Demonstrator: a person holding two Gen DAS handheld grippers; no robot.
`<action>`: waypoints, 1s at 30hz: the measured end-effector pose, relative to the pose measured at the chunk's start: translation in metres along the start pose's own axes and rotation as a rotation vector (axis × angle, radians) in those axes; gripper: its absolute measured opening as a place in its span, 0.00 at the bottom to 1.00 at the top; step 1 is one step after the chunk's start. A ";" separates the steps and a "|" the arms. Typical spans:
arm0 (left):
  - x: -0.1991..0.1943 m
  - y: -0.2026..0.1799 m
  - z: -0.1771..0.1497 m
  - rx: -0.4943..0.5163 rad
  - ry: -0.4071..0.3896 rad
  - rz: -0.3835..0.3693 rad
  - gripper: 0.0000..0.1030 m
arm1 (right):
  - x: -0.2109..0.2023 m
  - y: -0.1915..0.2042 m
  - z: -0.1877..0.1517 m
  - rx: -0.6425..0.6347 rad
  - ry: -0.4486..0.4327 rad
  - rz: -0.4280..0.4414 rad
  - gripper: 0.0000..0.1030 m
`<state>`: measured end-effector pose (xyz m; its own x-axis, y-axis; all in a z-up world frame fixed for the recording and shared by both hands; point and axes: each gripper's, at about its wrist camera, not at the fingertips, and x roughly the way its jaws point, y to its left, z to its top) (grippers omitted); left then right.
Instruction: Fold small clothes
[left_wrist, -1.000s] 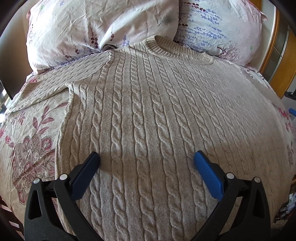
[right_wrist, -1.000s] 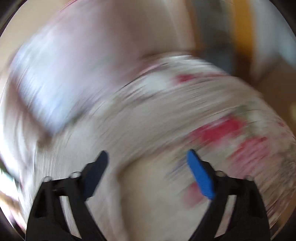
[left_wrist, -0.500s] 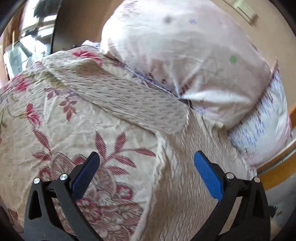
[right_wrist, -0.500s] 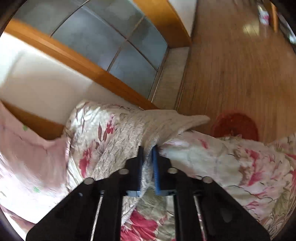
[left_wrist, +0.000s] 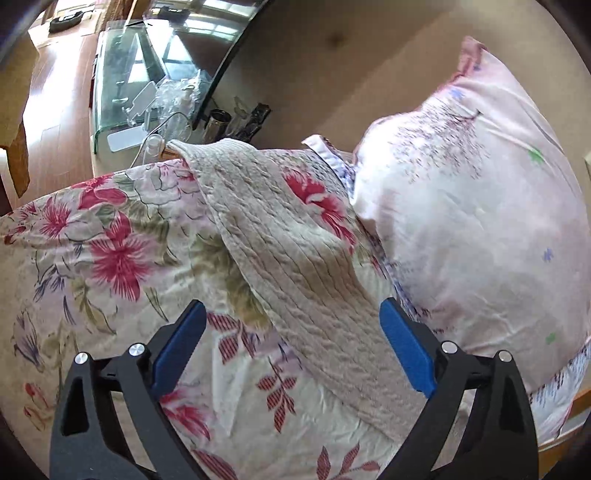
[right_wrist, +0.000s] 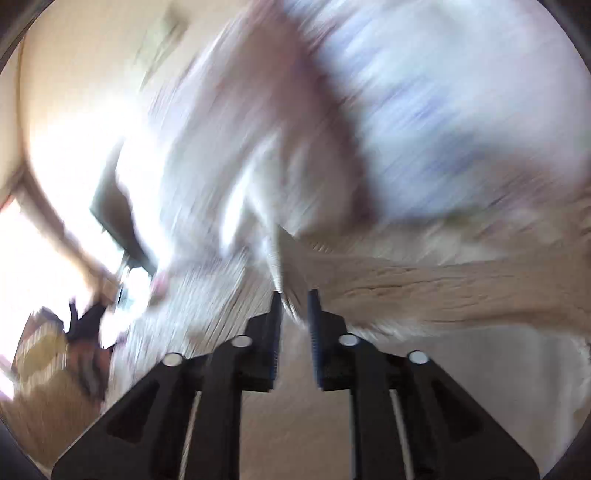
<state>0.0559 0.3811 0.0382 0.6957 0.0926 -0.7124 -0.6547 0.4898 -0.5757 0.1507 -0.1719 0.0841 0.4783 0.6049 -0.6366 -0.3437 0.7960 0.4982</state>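
Left wrist view first: the left gripper (left_wrist: 291, 347) has its blue fingers (left_wrist: 179, 345) spread wide, nothing between them. It hovers over the bed (left_wrist: 92, 258), which has a floral cover with red flowers. The beige cable-knit sweater (left_wrist: 295, 266) has one sleeve stretched across that cover, running from the far left, at the bed's edge, down to the near right, where it passes right next to the right-hand finger. On the right a big pink pillow (left_wrist: 480, 229) sits against the sleeve's side. Far left, past the bed, there's a glass table (left_wrist: 122, 85) with some clutter on it, a metal cup (left_wrist: 217, 123) and a few clear bits I can't make out.

Right wrist view is really smeared by motion blur. Still, the right gripper (right_wrist: 294, 306) has its fingers (right_wrist: 314, 325) pulled in narrow, pinching the end of the sweater's other sleeve (right_wrist: 443, 284), which trails off to the right. Behind it is just a pale blur, probably pillow.
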 end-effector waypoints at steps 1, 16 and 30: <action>0.004 0.006 0.008 -0.034 0.002 0.011 0.88 | 0.013 0.014 -0.013 -0.006 0.056 0.026 0.40; 0.044 0.042 0.066 -0.285 0.013 -0.025 0.38 | -0.043 -0.061 -0.045 0.226 0.077 -0.148 0.70; -0.077 -0.260 -0.149 1.001 -0.071 -0.515 0.13 | -0.086 -0.103 -0.061 0.297 -0.003 -0.215 0.70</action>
<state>0.1283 0.1179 0.1826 0.8506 -0.2879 -0.4400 0.2249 0.9556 -0.1904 0.0955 -0.3045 0.0516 0.5168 0.4237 -0.7439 0.0144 0.8645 0.5024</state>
